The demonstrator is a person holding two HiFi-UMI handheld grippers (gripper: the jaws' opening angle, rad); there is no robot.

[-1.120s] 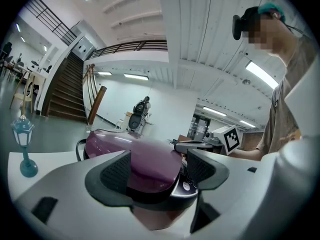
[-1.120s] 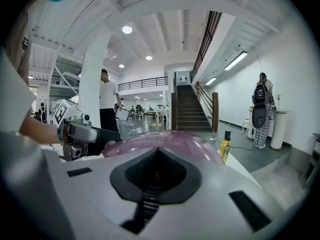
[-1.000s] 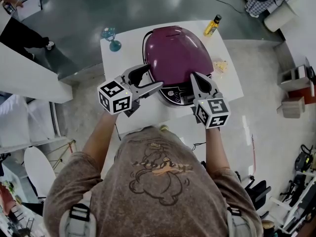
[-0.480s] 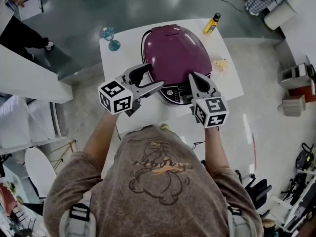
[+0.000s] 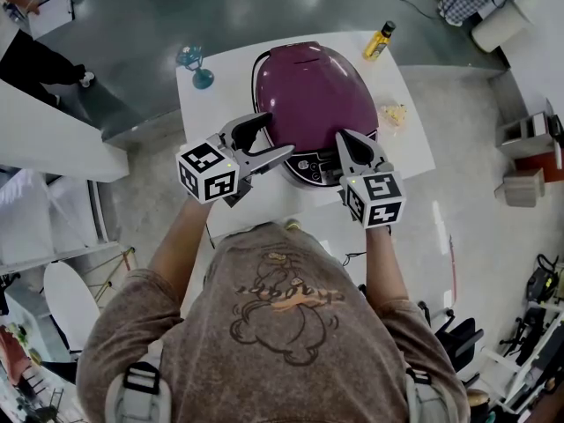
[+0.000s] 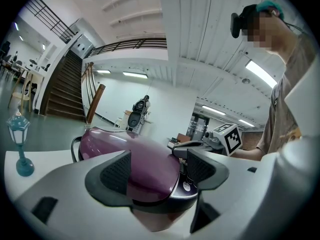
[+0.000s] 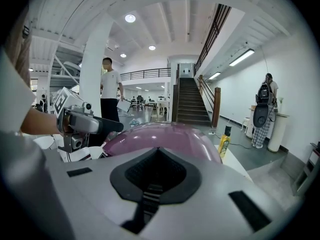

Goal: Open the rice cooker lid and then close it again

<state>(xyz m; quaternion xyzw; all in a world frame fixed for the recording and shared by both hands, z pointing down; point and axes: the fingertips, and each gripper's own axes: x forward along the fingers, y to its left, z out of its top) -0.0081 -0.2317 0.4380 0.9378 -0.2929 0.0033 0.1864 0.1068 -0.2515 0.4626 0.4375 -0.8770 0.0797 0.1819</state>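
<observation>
A purple rice cooker [image 5: 313,95] with its lid down stands on the white table [image 5: 414,139]. Its dark front panel [image 5: 310,167] faces me. My left gripper [image 5: 277,136] is open at the cooker's front left, and in the left gripper view the purple lid [image 6: 145,159] shows beyond the left gripper [image 6: 159,170] with nothing between the pads. My right gripper [image 5: 345,143] is shut and holds nothing, its tip over the cooker's front right edge. From the right gripper [image 7: 156,176] the lid dome [image 7: 165,136] rises just ahead.
A blue lantern-shaped ornament [image 5: 197,63] stands at the table's far left corner, and a yellow bottle [image 5: 380,44] at the far right. A small pale item [image 5: 393,115] lies right of the cooker. A person [image 7: 110,96] stands beyond the table.
Both grippers have crept slightly closer to the cooker's front; the lid stays down and the jaws keep the same states.
</observation>
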